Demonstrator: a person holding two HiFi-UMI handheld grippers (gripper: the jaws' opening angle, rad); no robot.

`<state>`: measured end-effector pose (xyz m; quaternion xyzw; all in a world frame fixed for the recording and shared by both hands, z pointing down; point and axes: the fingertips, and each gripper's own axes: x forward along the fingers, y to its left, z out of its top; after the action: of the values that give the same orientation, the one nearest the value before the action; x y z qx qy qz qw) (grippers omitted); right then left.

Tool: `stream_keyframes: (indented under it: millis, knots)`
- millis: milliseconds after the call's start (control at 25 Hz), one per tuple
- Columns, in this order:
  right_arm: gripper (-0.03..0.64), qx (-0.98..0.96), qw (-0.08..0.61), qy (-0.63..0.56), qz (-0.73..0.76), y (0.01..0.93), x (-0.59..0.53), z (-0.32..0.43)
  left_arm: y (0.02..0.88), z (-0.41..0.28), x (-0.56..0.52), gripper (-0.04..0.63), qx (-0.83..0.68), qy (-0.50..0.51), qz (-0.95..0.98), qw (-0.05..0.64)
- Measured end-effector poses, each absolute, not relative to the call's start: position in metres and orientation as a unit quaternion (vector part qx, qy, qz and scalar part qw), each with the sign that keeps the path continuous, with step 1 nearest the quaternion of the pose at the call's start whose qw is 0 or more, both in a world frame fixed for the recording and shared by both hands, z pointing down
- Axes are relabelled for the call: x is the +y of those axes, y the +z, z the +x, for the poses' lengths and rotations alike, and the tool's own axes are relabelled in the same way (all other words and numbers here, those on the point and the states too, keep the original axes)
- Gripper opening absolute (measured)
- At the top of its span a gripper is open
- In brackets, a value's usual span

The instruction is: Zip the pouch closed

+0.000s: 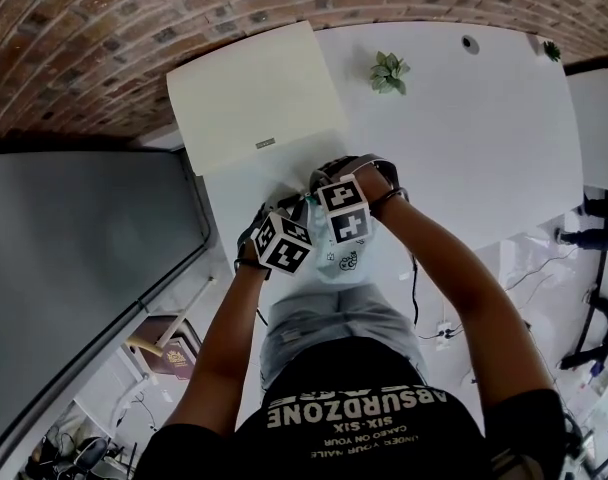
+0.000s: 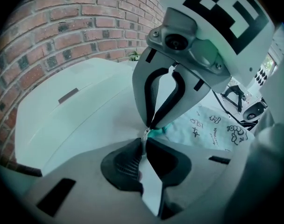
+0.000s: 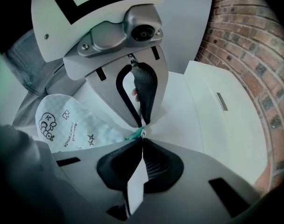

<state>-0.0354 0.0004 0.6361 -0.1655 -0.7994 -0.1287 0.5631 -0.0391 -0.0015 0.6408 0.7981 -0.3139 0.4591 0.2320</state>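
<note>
1. The pouch lies on the white table. It is right of centre in my left gripper view and under both claws at the head view's centre.
2. To zip well, I judge I should anchor one end firmly, draw the pull straight along the teeth, and keep the fabric taut and flat.
3. My left claw is pinched narrow, seemingly on the teal zip end.
4. My right claw is clamped almost fully together, tip to tip with the left, apparently on the small metal pull.
</note>
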Motion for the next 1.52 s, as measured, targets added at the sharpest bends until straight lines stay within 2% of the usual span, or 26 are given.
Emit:
stream_keyframes:
  millis: [400,600,1520]
  knots:
    - [0.002,-0.806,0.565,-0.125,-0.119,0.633,-0.003,-0.031,0.642,-0.040,-0.003,0.031,-0.298,0.468,0.798,0.234]
    - [0.002,-0.808,0.566,-0.121,-0.105,0.634,-0.004,-0.030,0.642,-0.039,-0.003,0.025,-0.289,0.496,0.793,0.202]
    - [0.002,-0.820,0.561,-0.087,-0.066,0.622,0.001,-0.022,0.642,-0.035,-0.002,0.023,-0.283,0.512,0.780,0.220]
